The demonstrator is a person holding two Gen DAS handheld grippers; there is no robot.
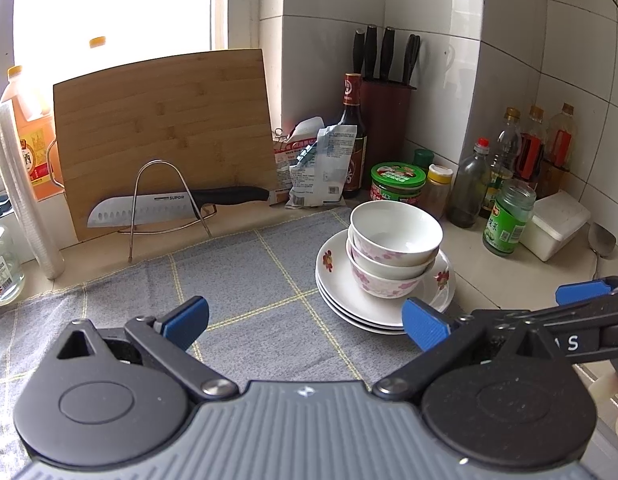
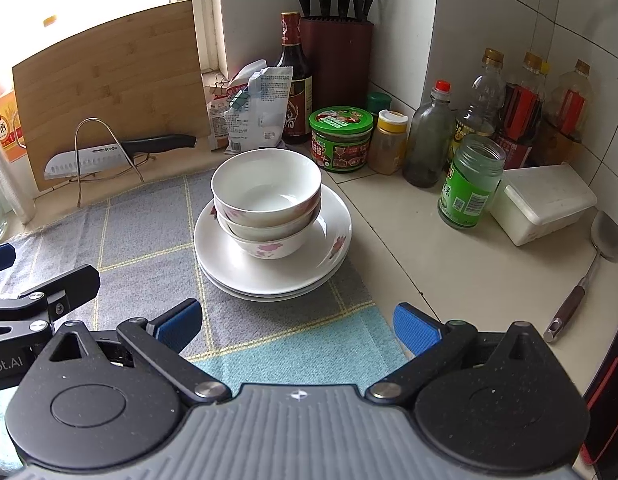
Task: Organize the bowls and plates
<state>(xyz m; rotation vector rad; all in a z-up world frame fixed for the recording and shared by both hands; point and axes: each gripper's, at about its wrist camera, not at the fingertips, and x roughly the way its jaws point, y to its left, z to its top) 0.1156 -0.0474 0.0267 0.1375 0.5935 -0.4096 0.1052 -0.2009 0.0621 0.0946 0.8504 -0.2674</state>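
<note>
Three white bowls with pink flowers (image 1: 393, 248) (image 2: 267, 204) are nested on a stack of three white floral plates (image 1: 341, 296) (image 2: 229, 260), which rests on a grey checked cloth (image 1: 249, 280) (image 2: 149, 240). My left gripper (image 1: 305, 322) is open and empty, in front and to the left of the stack. My right gripper (image 2: 297, 326) is open and empty, just in front of the stack. Its arm shows at the right of the left wrist view (image 1: 581, 320).
A bamboo cutting board (image 1: 161, 136) (image 2: 109, 84) and a knife (image 1: 169, 204) (image 2: 109, 154) stand on a wire rack at the back. Sauce bottles, jars (image 2: 469, 180), a knife block (image 2: 337, 60), a white box (image 2: 545, 204) and a spatula (image 2: 589, 268) crowd the back right counter.
</note>
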